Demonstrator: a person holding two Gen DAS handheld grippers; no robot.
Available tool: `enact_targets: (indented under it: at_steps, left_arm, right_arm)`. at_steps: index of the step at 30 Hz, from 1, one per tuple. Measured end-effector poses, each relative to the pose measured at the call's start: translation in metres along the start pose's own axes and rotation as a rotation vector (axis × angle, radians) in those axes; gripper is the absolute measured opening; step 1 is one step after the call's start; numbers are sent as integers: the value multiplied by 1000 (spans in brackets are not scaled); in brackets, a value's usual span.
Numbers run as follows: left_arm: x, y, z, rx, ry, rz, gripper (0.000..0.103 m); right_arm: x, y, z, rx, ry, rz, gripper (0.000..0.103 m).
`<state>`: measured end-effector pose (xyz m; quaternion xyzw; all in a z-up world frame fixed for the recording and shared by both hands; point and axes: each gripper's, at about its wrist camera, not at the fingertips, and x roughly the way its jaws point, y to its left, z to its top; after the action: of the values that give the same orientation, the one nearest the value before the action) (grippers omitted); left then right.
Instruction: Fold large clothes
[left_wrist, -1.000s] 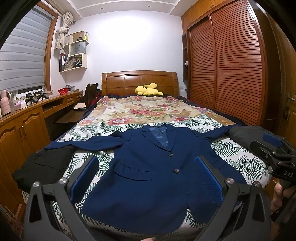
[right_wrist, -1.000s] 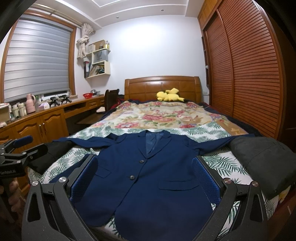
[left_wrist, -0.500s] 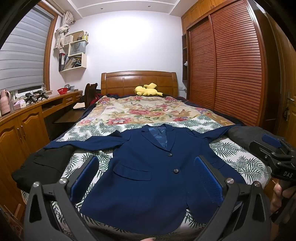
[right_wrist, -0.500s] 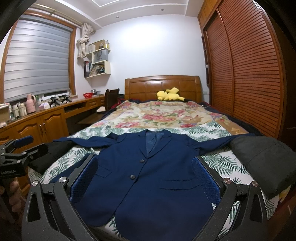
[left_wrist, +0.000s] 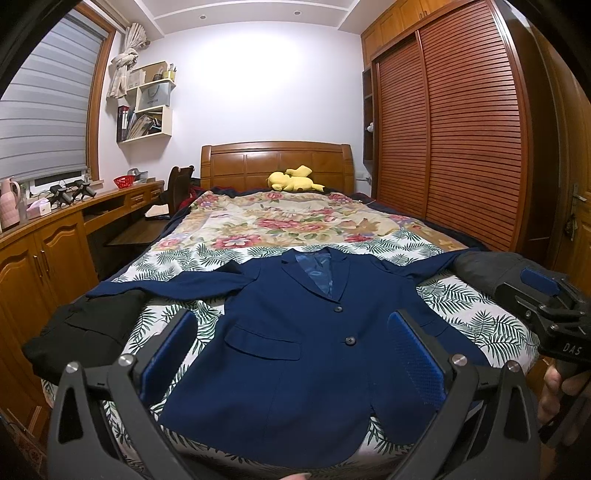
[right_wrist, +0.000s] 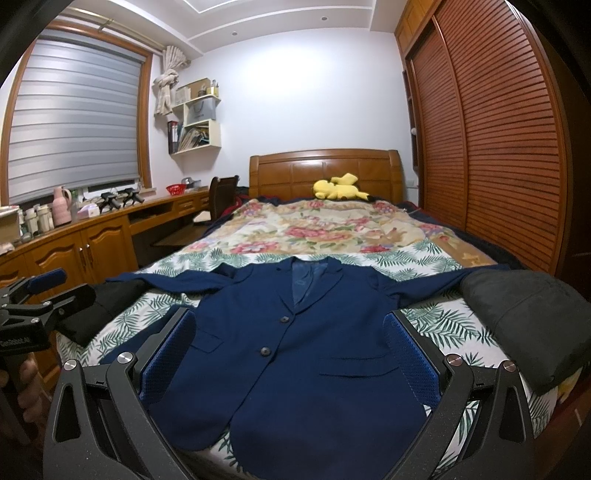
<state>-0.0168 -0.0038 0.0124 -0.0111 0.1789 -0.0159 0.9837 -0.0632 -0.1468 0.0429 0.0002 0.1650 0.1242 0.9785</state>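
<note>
— Jacket (left_wrist: 295, 354), where is it in the left wrist view?
— It lies flat on the bed (left_wrist: 480, 317), front side up, buttoned, collar toward the headboard (left_wrist: 275, 162); both sleeves are stretched out to the sides; the hem is at the near edge of the bed. The left gripper (left_wrist: 291, 354) hovers over the lower part of it, fingers spread wide, nothing between them; the right gripper (left_wrist: 546, 306) is at the right edge, held by a hand (left_wrist: 554, 391), and there I cannot tell its state. A black garment (left_wrist: 81, 332) lies by the left sleeve; a dark grey one (left_wrist: 484, 269) by the right sleeve.
— And the right wrist view?
— The same jacket (right_wrist: 295, 354) is on the leaf-print sheet (right_wrist: 443, 325); the right gripper (right_wrist: 288, 350) is above its lower half, fingers wide apart and empty; the left gripper (right_wrist: 40, 295) shows at the left edge. A yellow plush toy (right_wrist: 338, 188) rests near the headboard; the wardrobe (right_wrist: 491, 140) stands on the right.
</note>
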Motion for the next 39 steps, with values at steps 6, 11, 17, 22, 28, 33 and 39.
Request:
enact_targets:
  at_steps: [6,11,17,22,28,33,39]
  left_arm:
    - [1,-1,0,1,-1,-2,103]
    - [1,0,0,0,1,-2,103]
    - [9,-1,-2,-10,18,3,103]
    - [20,9,-8,-23,43,14,103]
    - [37,22,-17,-42,74,28,103]
    - [47,37,-26,-53,92,45,103]
    - [61,50,-33,-55,112,61,103]
  right_arm:
    - [1,-2,1,0,2,1,103]
    - [2,-5,1,0,2,1,103]
    - [4,9,-7,1,14,3,103]
    - [10,13,-11,0,33,5,103]
    - [27,11,-18,6,74,21,103]
    - [44,11,-22,8,100,30,103]
    - [69,13,-24,-4,108,47,103]
